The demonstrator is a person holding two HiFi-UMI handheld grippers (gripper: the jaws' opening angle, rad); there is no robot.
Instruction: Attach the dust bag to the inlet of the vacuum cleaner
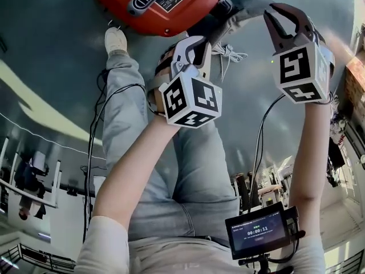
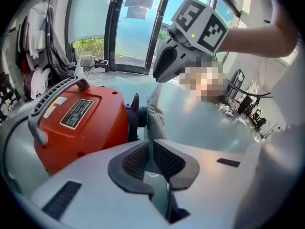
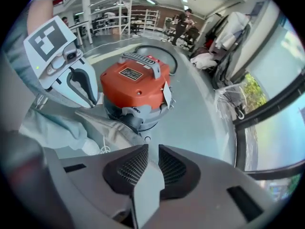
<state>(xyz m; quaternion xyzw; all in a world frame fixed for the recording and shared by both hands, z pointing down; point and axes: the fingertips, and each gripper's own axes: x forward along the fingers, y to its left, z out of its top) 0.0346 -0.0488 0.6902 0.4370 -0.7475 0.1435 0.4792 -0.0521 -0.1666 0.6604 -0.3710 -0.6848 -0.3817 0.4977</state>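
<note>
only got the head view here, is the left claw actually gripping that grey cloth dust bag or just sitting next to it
observer: Gripping, it seems. In the left gripper view the jaws of the left claw stand close together and the grey cloth dust bag runs down into the gap.
operator: and the right claw, holding anything
observer: No. The right gripper view shows the right claw with its jaws slightly apart and only floor between them.
operator: anything behind the vacuum
observer: A black hose lies curved on the floor behind the orange vacuum cleaner.
</note>
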